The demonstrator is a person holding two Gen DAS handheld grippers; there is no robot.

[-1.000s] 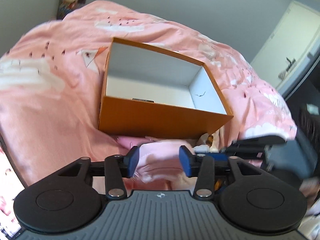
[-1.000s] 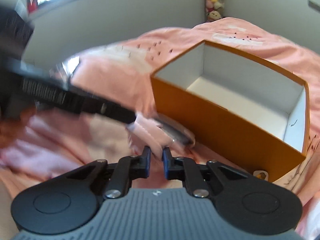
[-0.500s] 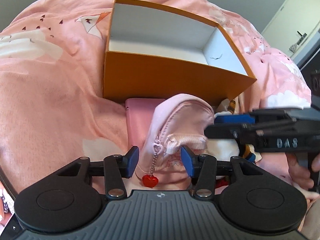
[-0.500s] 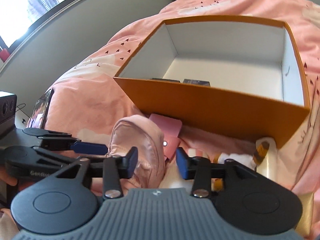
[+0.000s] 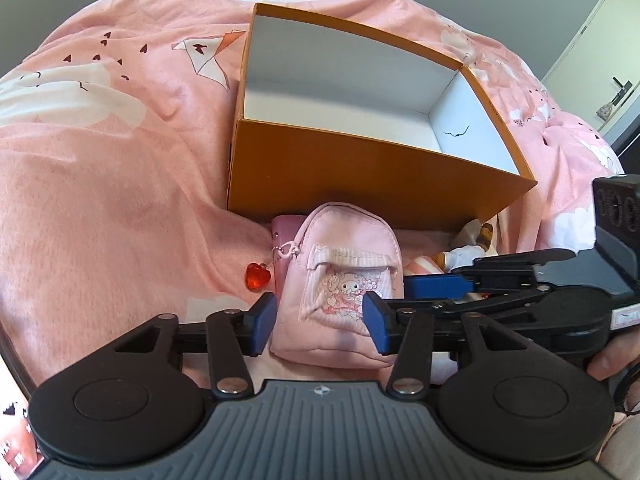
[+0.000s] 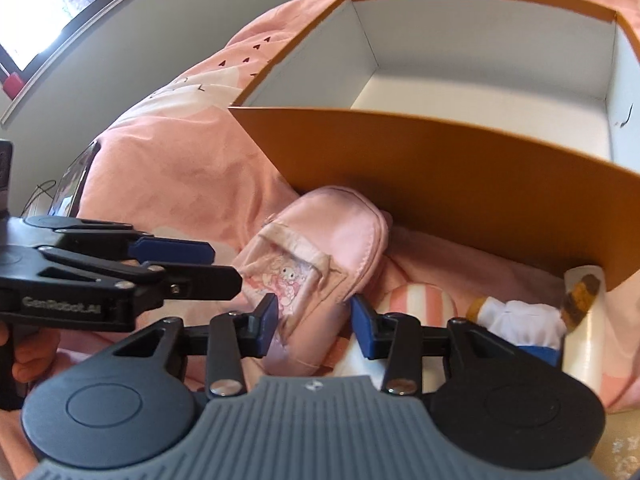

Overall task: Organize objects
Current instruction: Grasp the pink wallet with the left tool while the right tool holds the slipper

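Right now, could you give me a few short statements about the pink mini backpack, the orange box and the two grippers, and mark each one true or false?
1. The pink mini backpack lies outside the orange box, against its near wall. True.
2. The left gripper is clamped shut on the backpack. False: its jaws are open, one on either side of it.
3. A red heart charm hangs from the backpack's zipper. True.
4. The right gripper is shut. False: its jaws are open around the backpack's lower end.
5. The backpack is blue. False: pink, with a cartoon print.

Orange box (image 5: 360,184) top open; mini backpack (image 5: 340,280), plush toys (image 6: 520,316) crowd front wall.
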